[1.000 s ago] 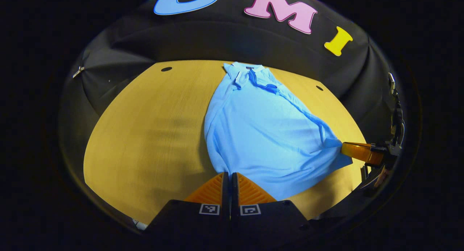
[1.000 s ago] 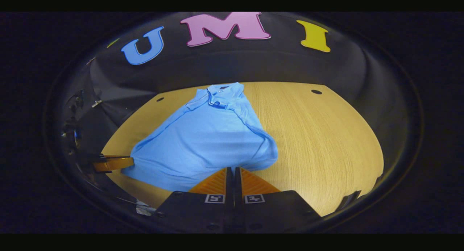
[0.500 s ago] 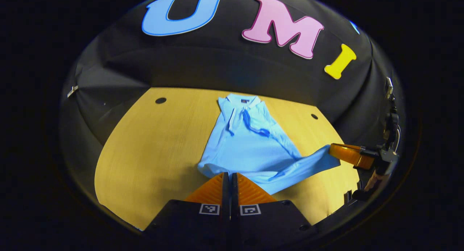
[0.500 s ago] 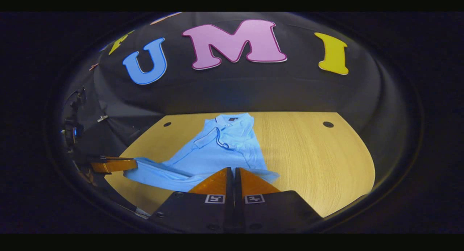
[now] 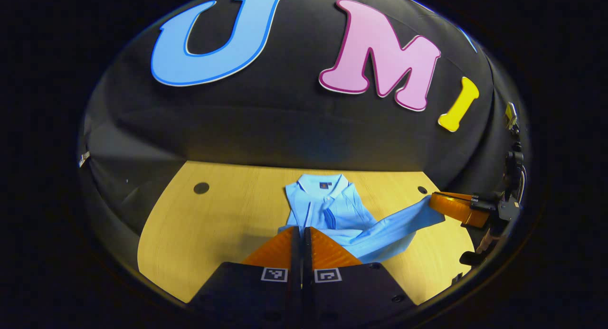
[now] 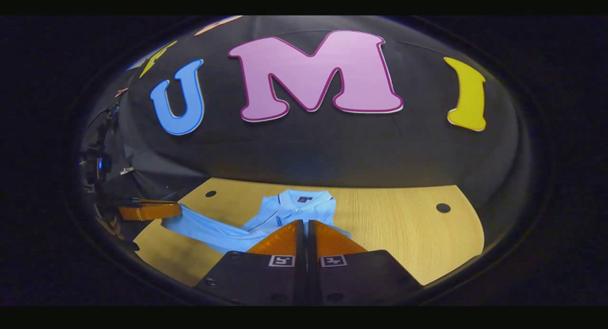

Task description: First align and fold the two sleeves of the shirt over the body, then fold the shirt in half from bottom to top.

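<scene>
In the left gripper view, the left gripper (image 5: 301, 234) sits at the bottom with its two fingers pressed together, only a thin slit between them, and the hem edge of the light blue polo shirt (image 5: 332, 212) meets their tips — the cloth seems pinched there, though the actual clamp is hidden behind the fingers. Just beyond the tips the shirt lies on the pale wooden bench (image 5: 213, 224), collar at the far end, toward the booth's black cloth wall. To the right, a band of the shirt's cloth stretches off the bench surface up to the right gripper (image 5: 434, 203), whose finger ends touch the corner of the fabric; the hand holding it is mostly out of sight at the edge.

In the right gripper view, the right gripper (image 6: 304, 227) is likewise closed to a narrow slit, with the shirt (image 6: 294, 208) right at its tips and its collar just beyond. To the left, the cloth runs out in a long strip to the left gripper (image 6: 175, 209), which touches its end. Two small dark round holes (image 6: 442, 208) mark the bench (image 6: 403, 234) near its far edge.
</scene>
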`<state>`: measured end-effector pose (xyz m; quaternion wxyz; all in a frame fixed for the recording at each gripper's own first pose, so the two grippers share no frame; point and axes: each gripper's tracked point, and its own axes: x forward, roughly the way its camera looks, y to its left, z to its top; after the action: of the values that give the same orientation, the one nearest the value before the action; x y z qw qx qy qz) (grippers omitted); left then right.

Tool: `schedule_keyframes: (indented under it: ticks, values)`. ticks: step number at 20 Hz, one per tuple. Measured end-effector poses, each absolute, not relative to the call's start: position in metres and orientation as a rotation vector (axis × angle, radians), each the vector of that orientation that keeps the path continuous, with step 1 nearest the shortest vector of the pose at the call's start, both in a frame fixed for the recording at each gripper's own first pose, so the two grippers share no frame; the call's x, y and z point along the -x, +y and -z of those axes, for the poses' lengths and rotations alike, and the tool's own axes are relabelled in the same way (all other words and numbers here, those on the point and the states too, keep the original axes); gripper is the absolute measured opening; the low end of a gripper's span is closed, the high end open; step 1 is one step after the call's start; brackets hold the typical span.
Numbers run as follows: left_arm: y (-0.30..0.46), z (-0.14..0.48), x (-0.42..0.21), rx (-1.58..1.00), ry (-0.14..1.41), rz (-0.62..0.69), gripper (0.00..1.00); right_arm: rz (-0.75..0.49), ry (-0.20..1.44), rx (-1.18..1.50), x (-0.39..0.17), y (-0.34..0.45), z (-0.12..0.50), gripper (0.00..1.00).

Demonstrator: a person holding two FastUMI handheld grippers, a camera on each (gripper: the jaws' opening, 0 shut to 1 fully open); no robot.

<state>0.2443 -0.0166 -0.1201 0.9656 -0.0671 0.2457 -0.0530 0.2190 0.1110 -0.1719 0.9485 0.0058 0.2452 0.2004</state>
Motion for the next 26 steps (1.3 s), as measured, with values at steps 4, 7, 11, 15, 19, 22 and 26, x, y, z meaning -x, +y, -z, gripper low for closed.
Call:
schedule_keyframes:
  ticks: [4,7,11,15,19,22,26]
  values:
    - [-0.006,0.120,-0.313,0.123,0.457,0.091,0.06,-0.384,0.444,-0.007,-0.287,0.118,0.172,0.00]
    - [0.004,0.127,-0.364,0.111,0.434,0.072,0.06,-0.371,0.395,0.016,-0.335,0.121,0.174,0.10]
    - [0.006,0.147,-0.424,0.085,0.396,0.071,0.06,-0.360,0.366,0.033,-0.389,0.128,0.197,0.10]
    - [0.008,0.184,-0.469,0.065,0.353,0.051,0.06,-0.348,0.346,0.068,-0.422,0.132,0.238,0.10]
    - [0.024,0.213,-0.494,0.067,0.316,-0.008,0.06,-0.335,0.344,0.115,-0.436,0.134,0.272,0.00]
    - [0.028,0.220,-0.503,0.034,0.297,-0.068,0.27,-0.319,0.355,0.146,-0.434,0.134,0.283,0.07]
    - [0.022,0.202,-0.481,-0.013,0.275,-0.078,0.80,-0.282,0.326,0.168,-0.424,0.123,0.281,0.39]
